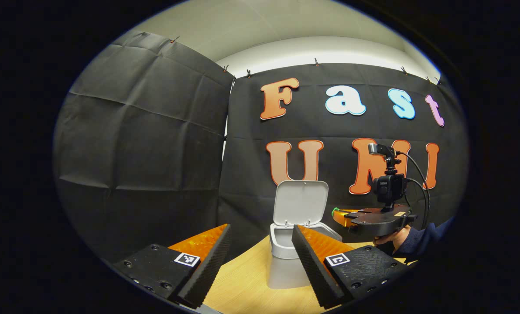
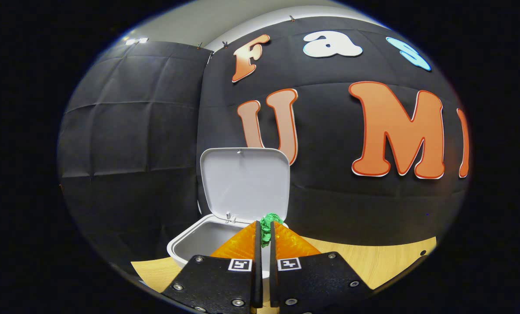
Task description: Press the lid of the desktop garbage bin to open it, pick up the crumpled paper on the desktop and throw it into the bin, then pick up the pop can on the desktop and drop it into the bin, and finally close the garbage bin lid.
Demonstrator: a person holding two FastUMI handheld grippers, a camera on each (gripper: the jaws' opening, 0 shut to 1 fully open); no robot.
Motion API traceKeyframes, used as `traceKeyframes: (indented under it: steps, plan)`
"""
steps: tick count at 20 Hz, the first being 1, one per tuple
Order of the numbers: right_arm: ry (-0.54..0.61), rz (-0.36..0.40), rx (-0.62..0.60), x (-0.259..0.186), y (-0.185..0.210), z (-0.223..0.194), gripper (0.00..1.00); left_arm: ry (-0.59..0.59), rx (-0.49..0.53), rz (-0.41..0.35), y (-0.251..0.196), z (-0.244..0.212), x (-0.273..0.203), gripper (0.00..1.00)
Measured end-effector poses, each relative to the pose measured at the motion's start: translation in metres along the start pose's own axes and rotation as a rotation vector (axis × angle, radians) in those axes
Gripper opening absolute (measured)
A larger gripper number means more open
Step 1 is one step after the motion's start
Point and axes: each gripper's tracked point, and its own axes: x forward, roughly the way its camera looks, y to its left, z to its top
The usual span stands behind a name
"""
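Bin lid upright; green crumpled paper above rim

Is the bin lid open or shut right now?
Open: the lid stands upright behind the bin, whose interior shows.

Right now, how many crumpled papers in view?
1. The green paper is pinched between the right gripper fingers, just above the open bin. The bin's inside is only partly visible, so more could be hidden.

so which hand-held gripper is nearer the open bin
Right. The right hand-held gripper, shut on the green crumpled paper, is at the bin's open rim. The left hand-held gripper is open and farther back, with the bin ahead between its fingers.
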Motion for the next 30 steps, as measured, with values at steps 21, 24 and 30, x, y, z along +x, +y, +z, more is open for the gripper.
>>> traceKeyframes:
  steps: [21,24,30]
  plan:
    - [-0.057,-0.039,0.034,-0.015,-0.026,0.003,0.94,0.019,-0.015,-0.102,-0.039,-0.016,0.016,0.89]
    - [-0.076,-0.085,0.027,-0.036,-0.052,0.008,0.94,0.027,-0.012,-0.145,-0.06,-0.021,0.018,0.92]
    - [-0.105,-0.197,0.044,-0.091,-0.107,0.01,0.94,0.024,-0.024,-0.229,-0.105,-0.026,0.02,0.92]
